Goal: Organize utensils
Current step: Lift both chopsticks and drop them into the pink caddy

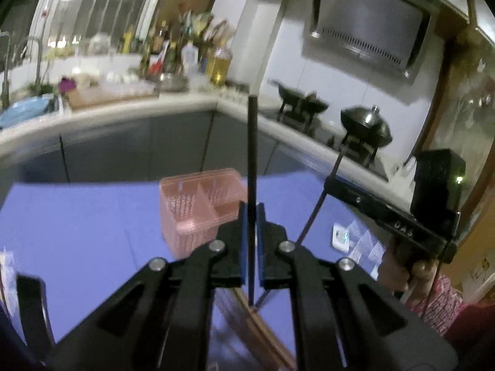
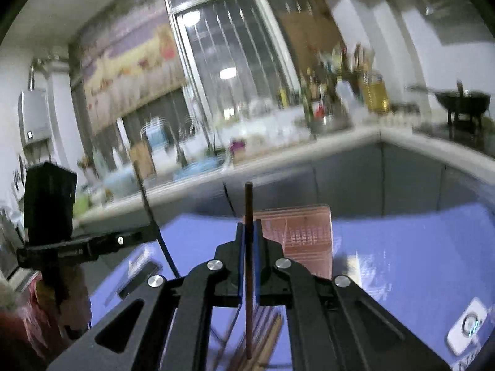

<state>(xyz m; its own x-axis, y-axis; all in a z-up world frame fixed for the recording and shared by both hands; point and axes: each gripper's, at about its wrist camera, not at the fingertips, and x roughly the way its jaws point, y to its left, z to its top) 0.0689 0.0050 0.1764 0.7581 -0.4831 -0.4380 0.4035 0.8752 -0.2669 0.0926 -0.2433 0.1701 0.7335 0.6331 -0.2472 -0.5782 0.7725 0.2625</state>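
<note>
With a black chopstick [image 1: 252, 154] pinched upright in the left tool [image 1: 252, 216] and a brown chopstick [image 2: 248, 247] in the right tool [image 2: 248, 232], both should be lowered tip-first into the pink basket [image 1: 198, 204] at the purple worktop's [image 1: 77, 232] far edge.

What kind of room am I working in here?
Most likely a home kitchen: a range hood above a stove with a wok, a counter crowded with oil and sauce bottles, and a sink tap by the window.
</note>
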